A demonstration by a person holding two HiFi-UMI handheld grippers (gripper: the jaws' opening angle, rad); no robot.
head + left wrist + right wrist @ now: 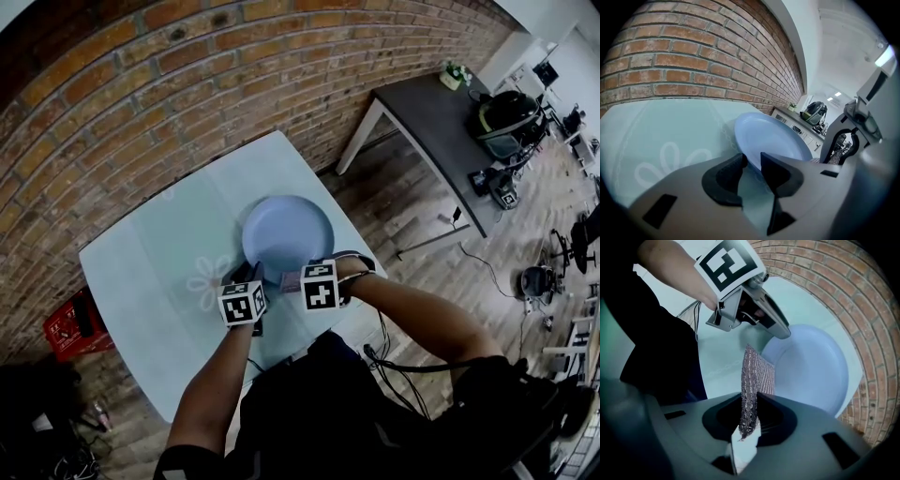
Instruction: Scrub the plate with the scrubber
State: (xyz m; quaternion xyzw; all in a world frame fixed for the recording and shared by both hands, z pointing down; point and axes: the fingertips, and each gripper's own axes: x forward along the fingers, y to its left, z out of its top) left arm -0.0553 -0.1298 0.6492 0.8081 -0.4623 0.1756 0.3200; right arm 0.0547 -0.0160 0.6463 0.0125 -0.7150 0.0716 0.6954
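A pale blue plate (286,234) lies on the light teal table (159,262). My left gripper (248,281) is at the plate's near left rim. In the left gripper view its jaws (752,166) stand open a little, with the plate (771,136) rim at the gap and neither pad pressing on it. My right gripper (305,279) is at the near rim beside it, shut (749,416) on a silvery woven scrubber (752,380). The scrubber stands on edge and reaches toward the plate (811,366).
A brick wall (187,84) runs behind the table. A red crate (70,328) stands on the floor at the left. A dark grey table (441,131) with gear on it is at the right, with cables and equipment on the wooden floor.
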